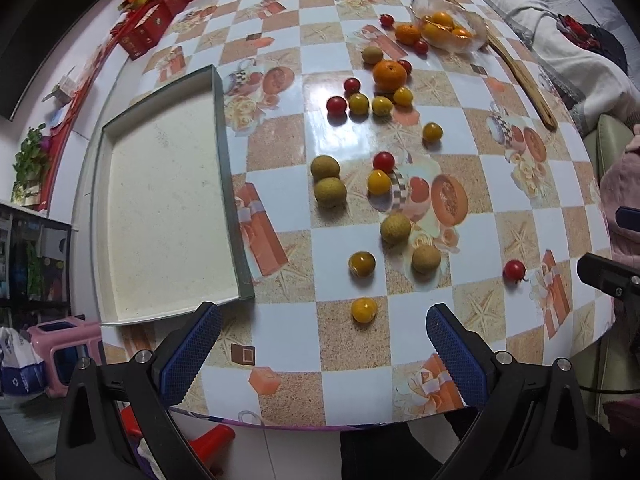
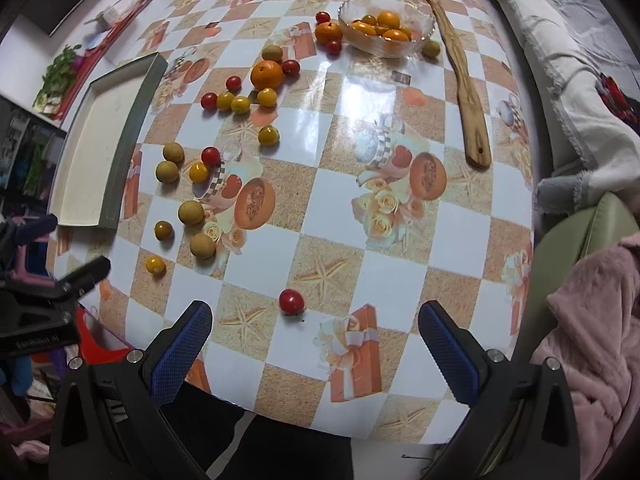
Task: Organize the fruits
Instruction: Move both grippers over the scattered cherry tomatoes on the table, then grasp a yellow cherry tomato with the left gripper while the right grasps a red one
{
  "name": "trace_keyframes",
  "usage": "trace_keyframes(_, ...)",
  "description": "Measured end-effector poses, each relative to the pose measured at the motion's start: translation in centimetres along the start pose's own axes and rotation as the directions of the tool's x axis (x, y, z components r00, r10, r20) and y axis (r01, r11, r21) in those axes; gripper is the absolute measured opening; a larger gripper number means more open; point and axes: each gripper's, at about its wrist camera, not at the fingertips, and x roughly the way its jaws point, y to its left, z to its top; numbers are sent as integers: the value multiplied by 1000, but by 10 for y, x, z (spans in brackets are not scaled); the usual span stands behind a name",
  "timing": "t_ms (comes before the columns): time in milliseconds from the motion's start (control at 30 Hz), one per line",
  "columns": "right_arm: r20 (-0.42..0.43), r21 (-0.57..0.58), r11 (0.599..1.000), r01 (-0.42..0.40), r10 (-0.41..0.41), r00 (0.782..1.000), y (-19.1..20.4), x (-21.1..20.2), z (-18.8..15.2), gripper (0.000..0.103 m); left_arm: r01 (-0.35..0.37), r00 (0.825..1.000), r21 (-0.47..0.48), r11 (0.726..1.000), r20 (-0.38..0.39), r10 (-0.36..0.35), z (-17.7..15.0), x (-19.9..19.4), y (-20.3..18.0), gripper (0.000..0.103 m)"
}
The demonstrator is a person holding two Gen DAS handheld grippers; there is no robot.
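Sitting in the middle of both views: a counter (image 1: 360, 344) with a shiny checkered cloth of white and sandy squares, with pictures of gift boxes, roses and starfish on it.

Lying at the left of the left wrist view: a flat tray (image 1: 160, 216) with a green rim and a pale inside, holding nothing. Showing again at the left edge of the right wrist view (image 2: 100, 140).

Resting across the middle of the counter: lots of small fruits, all loose and apart from the tray. Red cherry tomatoes, yellow ones, brownish round longans (image 1: 330, 192) and a big orange (image 1: 389, 75).

Standing at the upper right of the left wrist view: a glass bowl (image 1: 474, 38) with orange fruits inside. Lying just right of the bowl: a long wooden spatula (image 2: 466, 92).

Hovering at the bottom of the left wrist view: the left tool (image 1: 324, 332), blue pads spread wide, holding nothing. Sitting just above the gap between the pads: a yellow tomato (image 1: 363, 310).

Hovering at the bottom of the right wrist view: the right tool (image 2: 315, 326), pads also spread wide, gripping nothing. Lying just above the gap: one red tomato (image 2: 291, 301), well apart from the other fruits.

Showing at the right edge: a pink fuzzy blanket (image 2: 592, 320).
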Motion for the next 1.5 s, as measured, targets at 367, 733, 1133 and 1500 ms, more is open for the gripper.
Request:
trace_keyframes(367,-25,71,997,28,-27,999,10,18,-23,103,42,999,56,998,4,-42,-15,20,0,103)
trace_keyframes(733,-77,109,993,45,-36,996,9,66,-30,102,44,998,63,997,-42,-41,-25,68,-19,94)
trace_keyframes(1133,-92,85,995,42,-35,995,21,105,-28,73,33,998,11,999,-48,-32,-22,95,-18,75)
trace_keyframes(1500,-81,107,994,-16,25,996,28,98,-24,23,147,989,9,989,-37,-146,-13,83,-22,22)
